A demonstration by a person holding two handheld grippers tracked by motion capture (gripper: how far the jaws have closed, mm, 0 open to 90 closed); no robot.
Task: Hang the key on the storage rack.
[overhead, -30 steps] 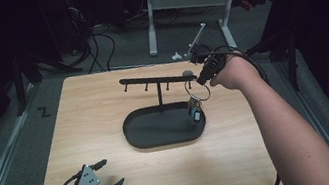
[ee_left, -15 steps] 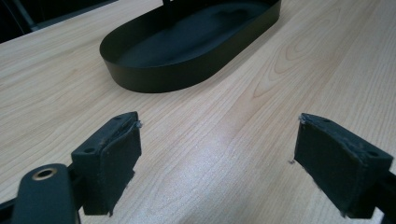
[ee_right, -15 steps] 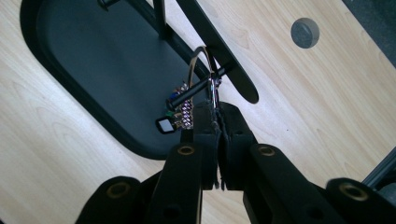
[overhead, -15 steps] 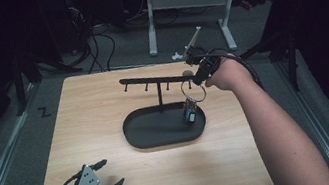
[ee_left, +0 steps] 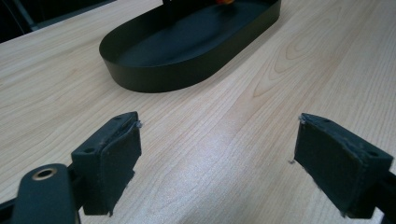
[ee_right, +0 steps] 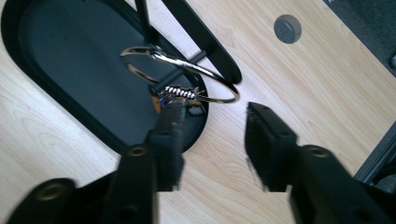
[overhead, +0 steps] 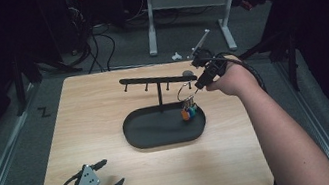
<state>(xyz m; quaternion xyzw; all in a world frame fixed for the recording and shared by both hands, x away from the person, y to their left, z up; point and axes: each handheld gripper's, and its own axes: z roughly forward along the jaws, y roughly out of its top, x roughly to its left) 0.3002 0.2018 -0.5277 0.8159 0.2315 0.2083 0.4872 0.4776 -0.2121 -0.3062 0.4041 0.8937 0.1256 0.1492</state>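
High view: key ring (overhead: 186, 90) on rack (overhead: 156, 80), keys (overhead: 189, 112) straight down.

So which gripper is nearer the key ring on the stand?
The right gripper. Its jaws, which have just been opening, stand apart right beside the key ring, which hangs from the stand. The left gripper sits open at the table's near left corner, well away.

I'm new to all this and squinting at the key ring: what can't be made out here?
- Key ring, right gripper view: whether it sits on a peg of the stand; motion blur.
- Coloured tags, high view: too small to count.
- Tray, left gripper view: far end cut off by the top edge.
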